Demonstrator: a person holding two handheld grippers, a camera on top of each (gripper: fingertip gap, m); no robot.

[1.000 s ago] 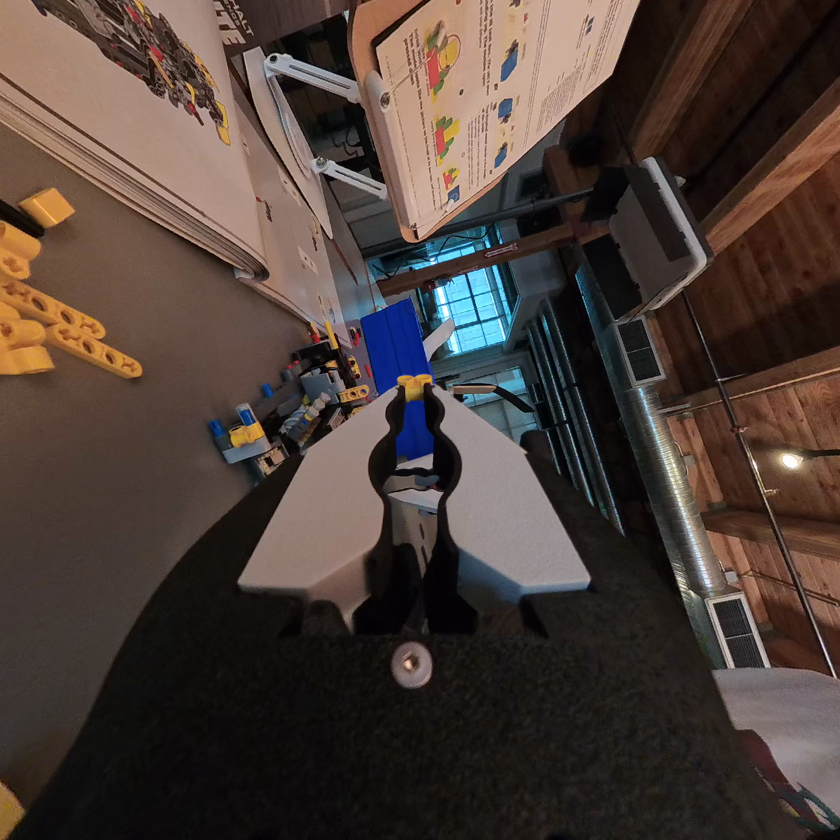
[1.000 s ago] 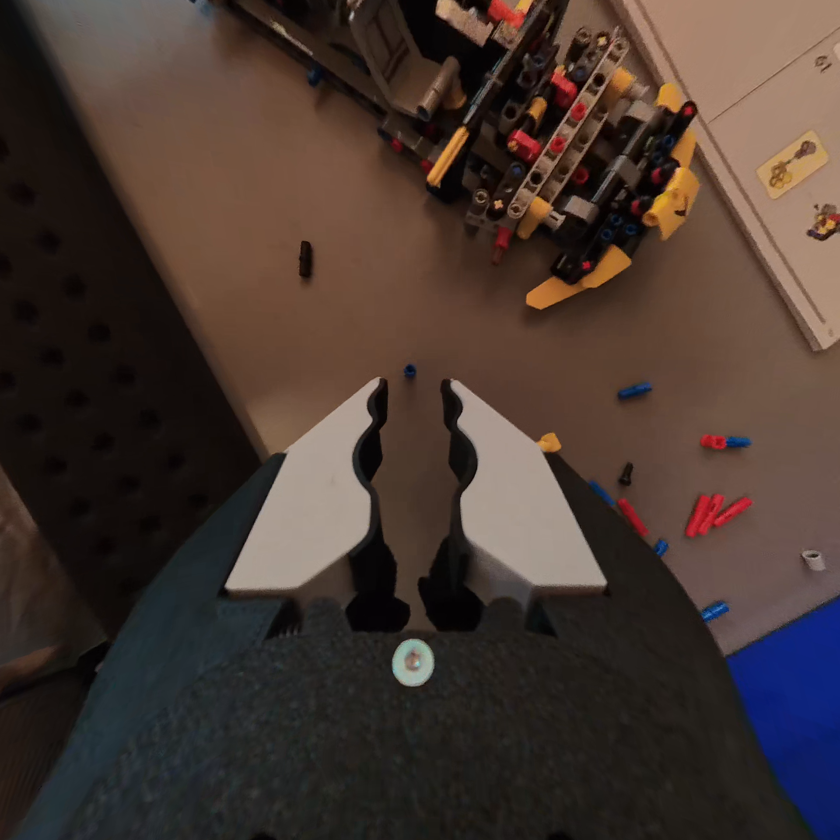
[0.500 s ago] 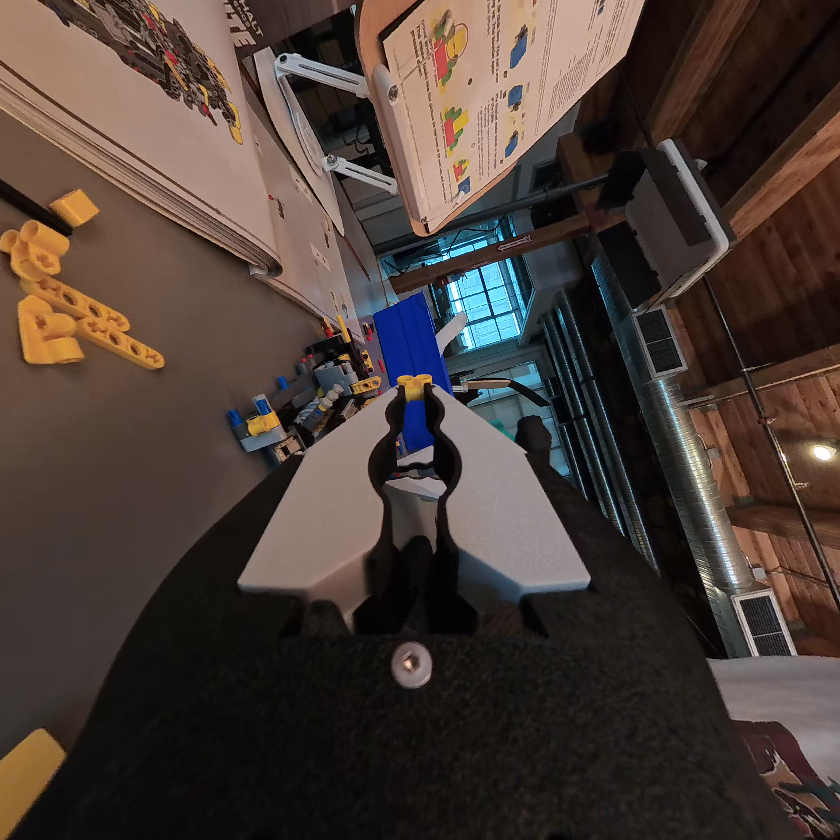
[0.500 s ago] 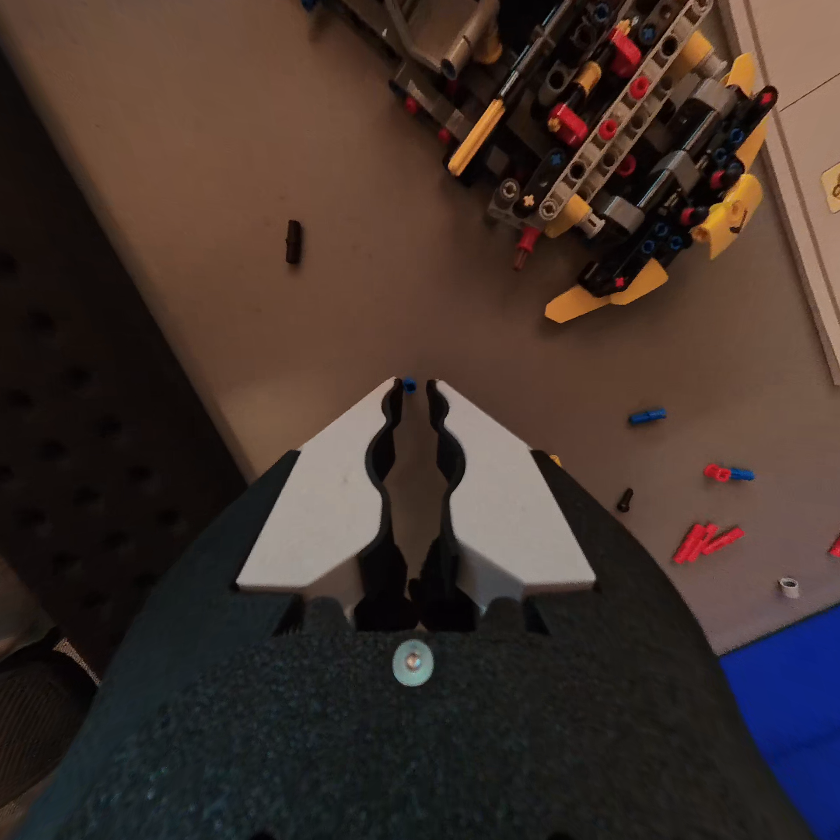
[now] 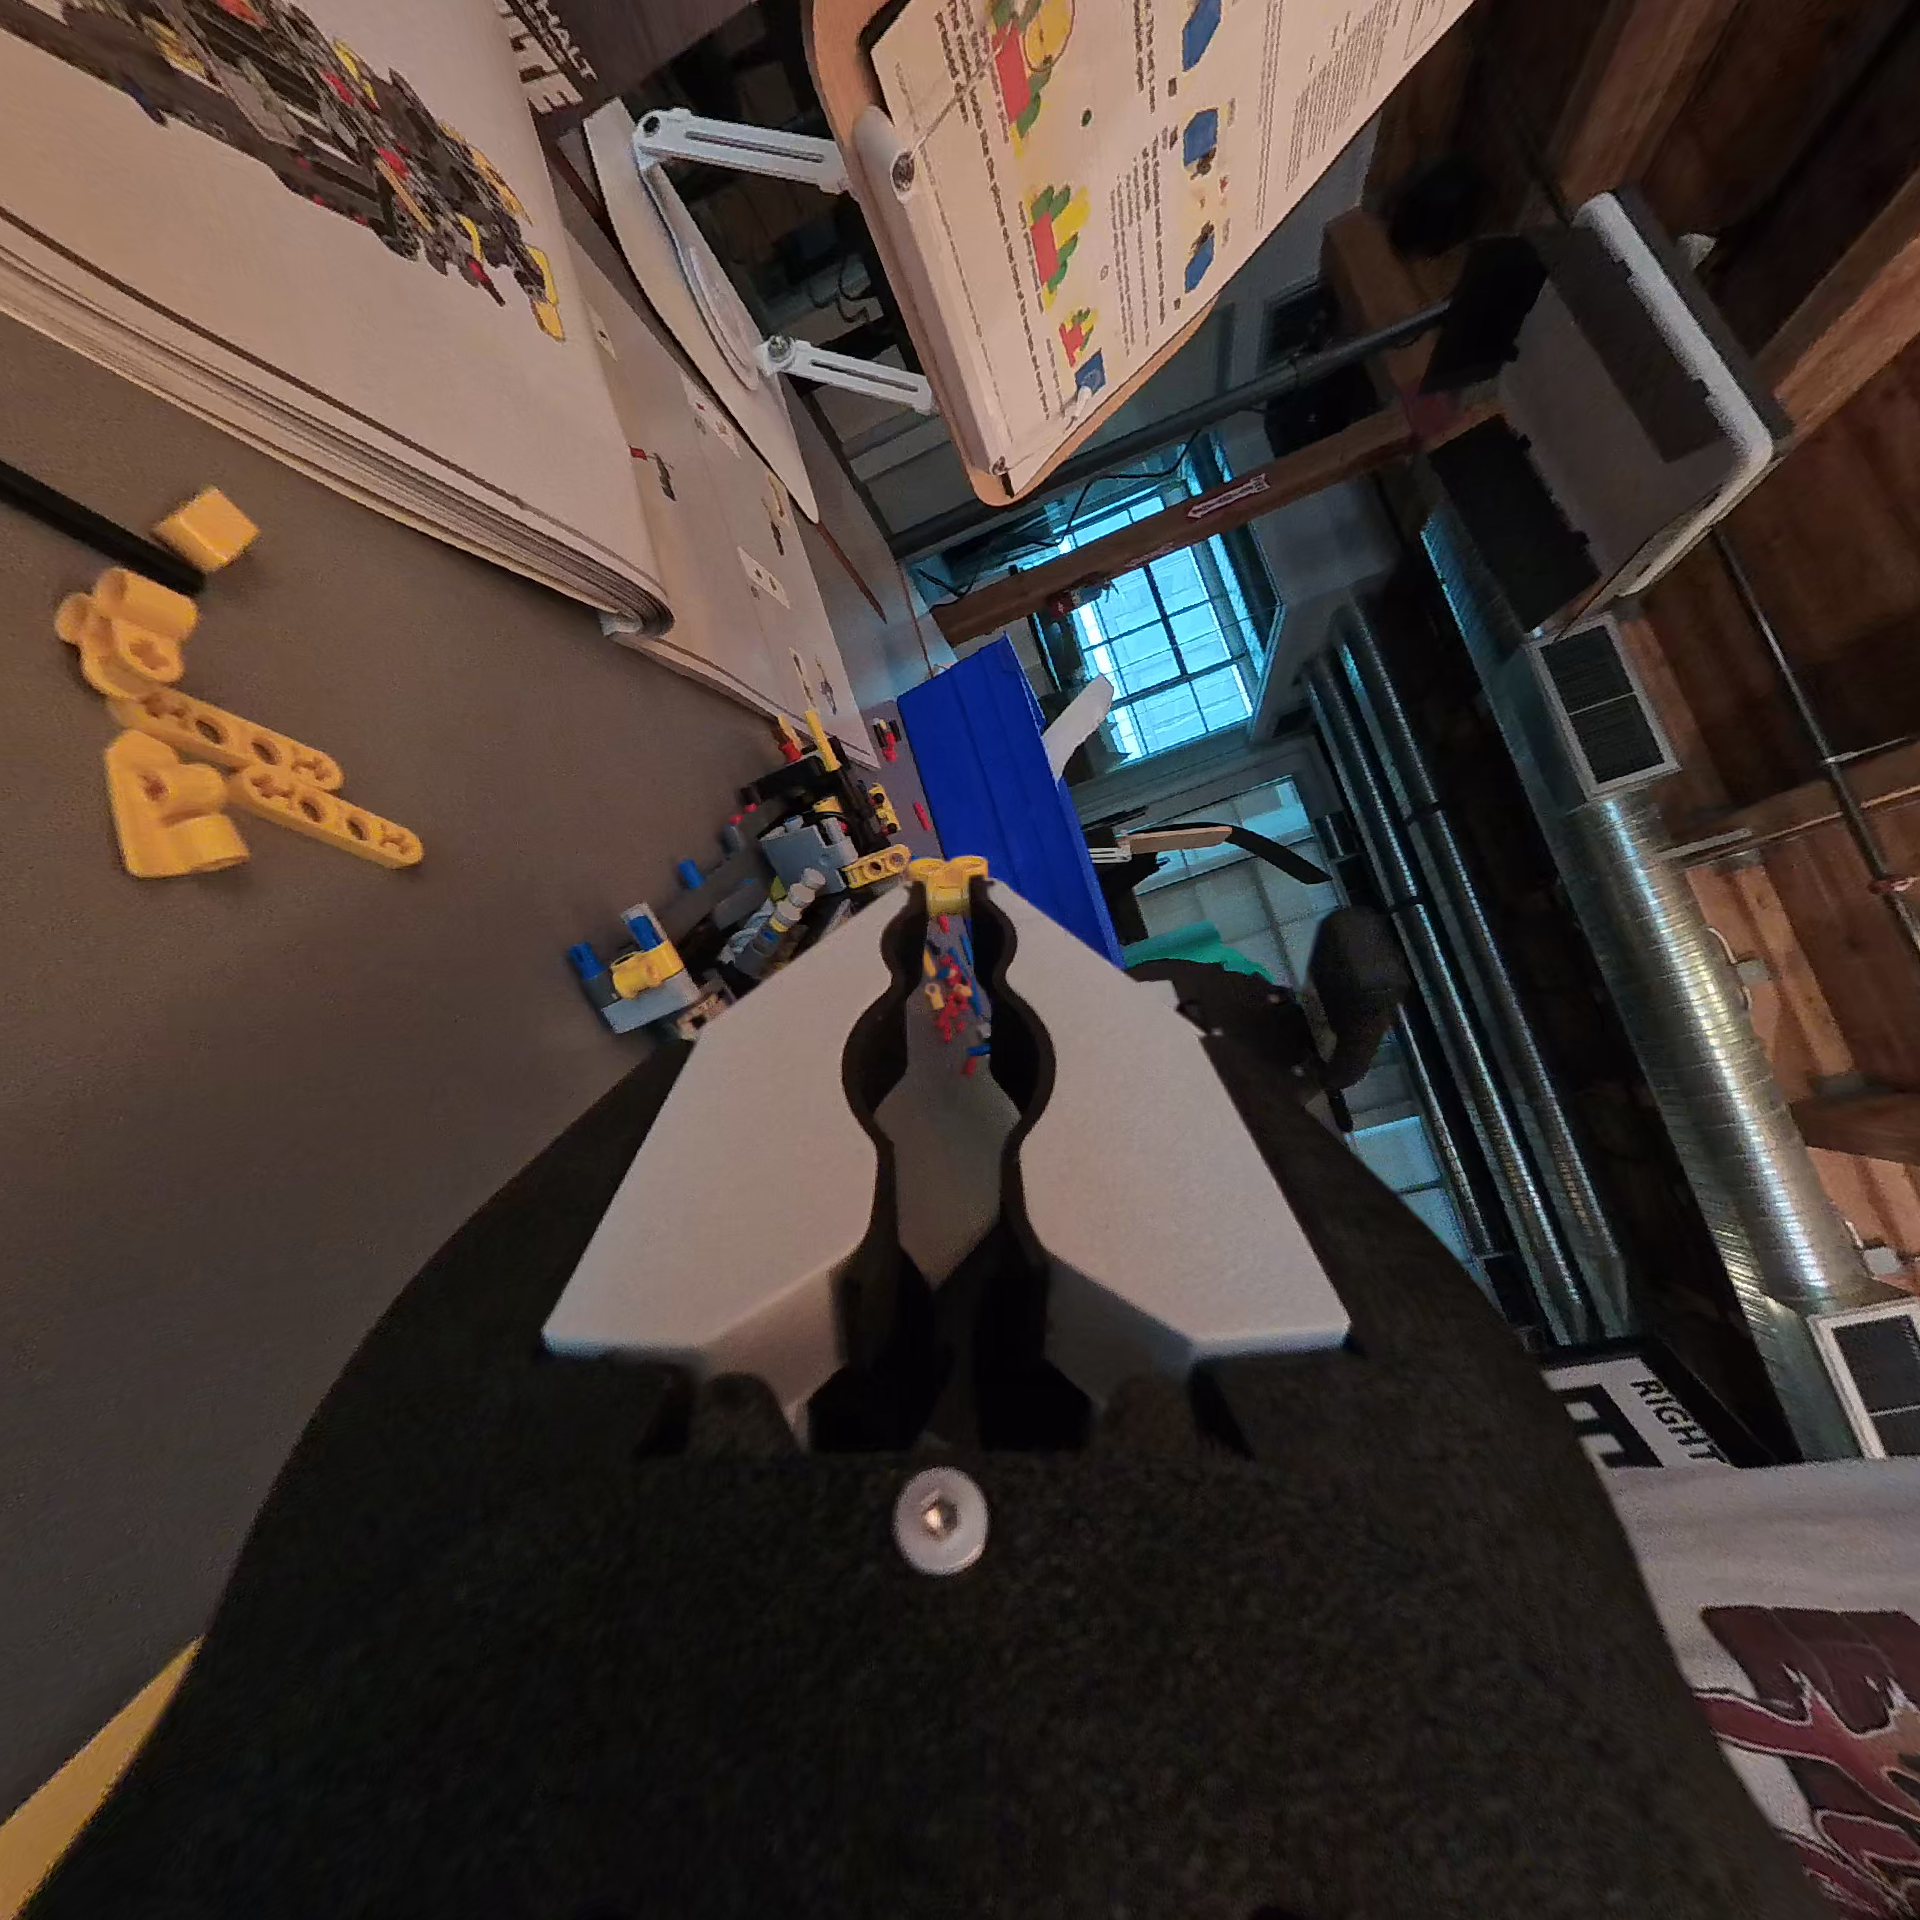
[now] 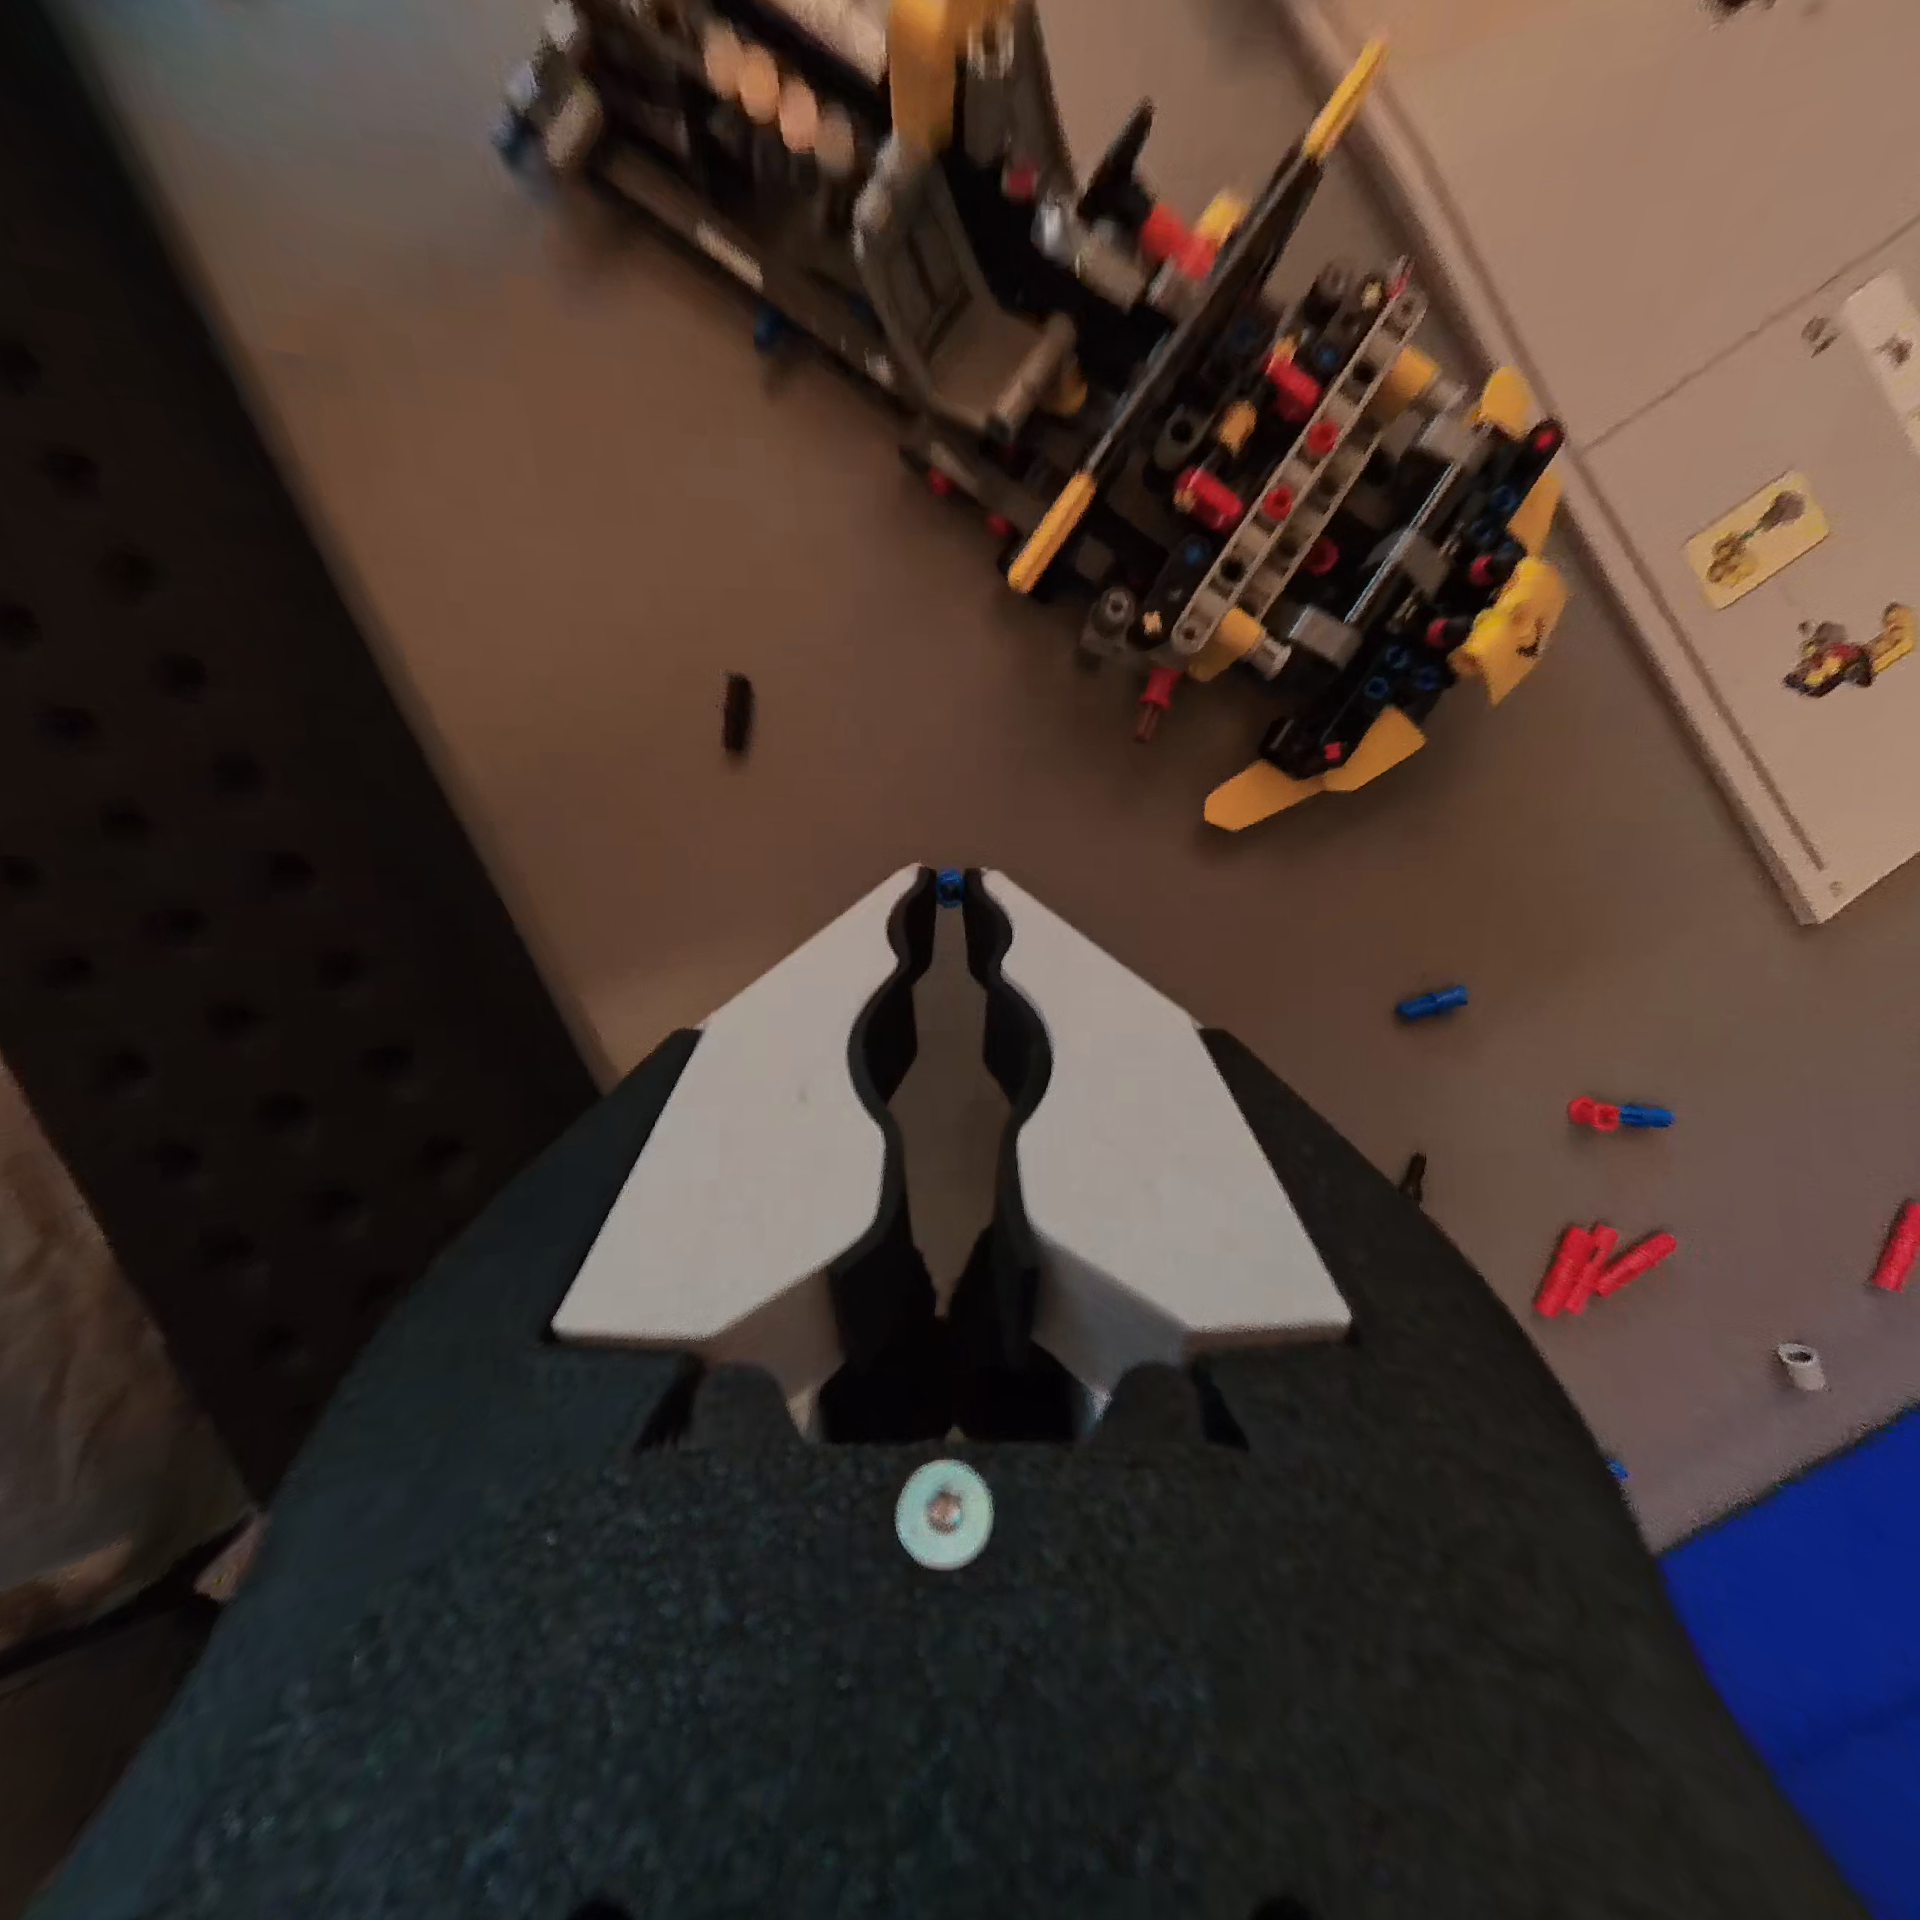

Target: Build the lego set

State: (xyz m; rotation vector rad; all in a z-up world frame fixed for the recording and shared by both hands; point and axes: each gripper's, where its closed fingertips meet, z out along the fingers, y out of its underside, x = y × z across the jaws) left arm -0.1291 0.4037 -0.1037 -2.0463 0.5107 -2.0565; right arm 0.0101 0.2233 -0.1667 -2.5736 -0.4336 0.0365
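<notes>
My left gripper (image 5: 948,896) is shut on a small yellow connector piece (image 5: 945,883) and holds it above the grey table, tilted sideways. My right gripper (image 6: 948,885) is shut on a small blue pin (image 6: 948,886) and has it lifted off the table. The half-built black, grey and yellow lego model (image 6: 1226,457) lies beyond the right gripper, up and to the right; it also shows in the left wrist view (image 5: 769,904), just left of the fingertips.
Loose yellow beams and connectors (image 5: 208,758) lie at the left in the left wrist view. The open instruction booklet (image 5: 312,270) lies behind them. Red and blue pins (image 6: 1600,1268) are scattered at the right, by a blue tray (image 6: 1808,1683). A black pin (image 6: 736,711) lies alone on the table.
My right gripper closed on the blue pin and raised it off the table, so the view drew back from the model. My left gripper kept its yellow piece and swung slightly.
</notes>
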